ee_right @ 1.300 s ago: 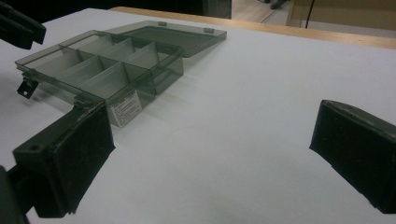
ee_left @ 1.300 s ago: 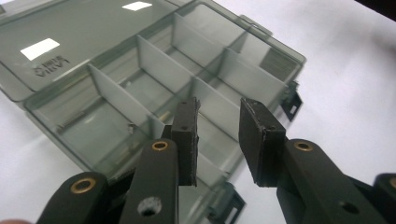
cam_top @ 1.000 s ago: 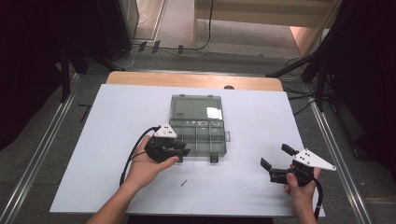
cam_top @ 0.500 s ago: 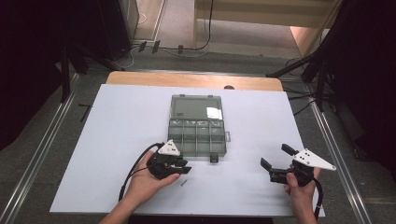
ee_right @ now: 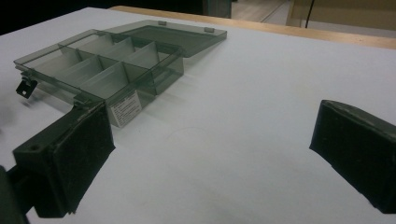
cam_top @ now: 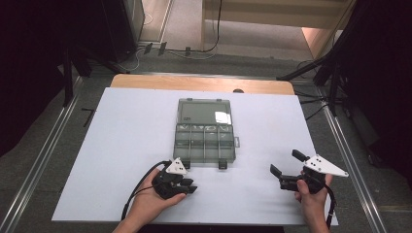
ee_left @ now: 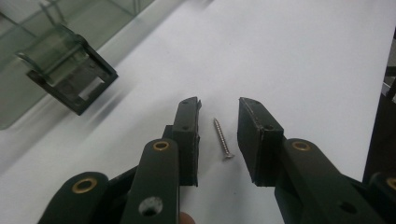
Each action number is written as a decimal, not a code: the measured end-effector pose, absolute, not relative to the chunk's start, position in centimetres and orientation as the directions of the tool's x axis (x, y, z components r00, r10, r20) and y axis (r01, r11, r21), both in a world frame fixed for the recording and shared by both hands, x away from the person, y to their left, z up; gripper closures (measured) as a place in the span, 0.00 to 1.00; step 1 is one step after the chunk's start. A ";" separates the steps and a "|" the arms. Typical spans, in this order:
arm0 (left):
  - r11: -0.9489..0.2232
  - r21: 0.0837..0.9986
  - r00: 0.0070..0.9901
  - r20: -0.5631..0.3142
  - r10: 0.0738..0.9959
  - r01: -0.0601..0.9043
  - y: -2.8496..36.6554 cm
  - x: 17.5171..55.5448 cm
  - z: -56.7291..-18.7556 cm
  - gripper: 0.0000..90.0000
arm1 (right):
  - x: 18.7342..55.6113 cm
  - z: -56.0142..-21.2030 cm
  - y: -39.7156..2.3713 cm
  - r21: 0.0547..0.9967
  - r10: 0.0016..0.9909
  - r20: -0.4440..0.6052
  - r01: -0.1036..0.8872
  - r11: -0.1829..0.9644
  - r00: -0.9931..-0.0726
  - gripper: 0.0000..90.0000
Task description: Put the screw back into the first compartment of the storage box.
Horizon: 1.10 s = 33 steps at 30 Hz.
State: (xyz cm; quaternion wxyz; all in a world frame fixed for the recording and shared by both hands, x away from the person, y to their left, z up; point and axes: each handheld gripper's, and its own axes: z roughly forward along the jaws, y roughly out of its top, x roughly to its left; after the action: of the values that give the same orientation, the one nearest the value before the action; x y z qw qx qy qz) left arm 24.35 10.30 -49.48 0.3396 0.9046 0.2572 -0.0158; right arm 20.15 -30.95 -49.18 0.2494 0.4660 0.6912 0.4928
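Right now left gripper (ee_left: 218, 140) jaws, just been closing, straddle the screw (ee_left: 222, 138) w/o touching; compartment box (cam_top: 204, 137) lies near, nothing between. Right gripper (cam_top: 287, 169) jaws wide apart, empty.

Small silver screw (ee_left: 221, 138) flat on table (ee_left: 299, 56)

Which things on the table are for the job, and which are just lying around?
For the job:
- screw, lying between the left tool's open pads, not yet gripped
- open compartment box

Just there:
- right tool, open, holding nothing
- white table
- cables on the floor
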 end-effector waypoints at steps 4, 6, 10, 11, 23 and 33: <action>-0.649 0.598 0.870 -0.188 0.456 0.469 10.2 24.2 -49.6 0.81 | 20.1 -49.2 -31.0 0.914 0.892 0.116 0.398 0.076 -0.438 0.00; -0.647 0.602 0.869 -0.181 0.460 0.468 10.1 24.0 -49.7 0.81 | 20.1 -49.1 -31.0 0.914 0.891 0.118 0.398 0.075 -0.438 0.00; -0.675 0.593 0.876 -0.114 0.469 0.438 9.7 23.4 -49.6 0.85 | 20.1 -49.2 -31.1 0.914 0.893 0.115 0.399 0.077 -0.436 0.00; -0.686 0.592 0.880 -0.090 0.467 0.424 9.5 23.2 -49.6 0.85 | 20.1 -49.2 -31.0 0.914 0.893 0.115 0.399 0.077 -0.435 0.00; -0.696 0.602 0.891 -0.057 0.450 0.390 9.3 22.8 -49.7 0.97 | 20.1 -49.2 -31.0 0.914 0.890 0.121 0.398 0.072 -0.439 0.00; -0.687 0.604 0.893 -0.096 0.440 0.404 9.6 23.2 -49.7 0.98 | 20.1 -49.1 -31.0 0.915 0.890 0.125 0.399 0.067 -0.438 0.00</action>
State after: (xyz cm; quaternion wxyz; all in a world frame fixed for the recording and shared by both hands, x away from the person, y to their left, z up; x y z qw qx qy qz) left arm 23.20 9.60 -49.72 0.3221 0.9179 0.2298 0.0286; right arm 20.14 -31.05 -49.14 0.2475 0.4687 0.6874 0.4966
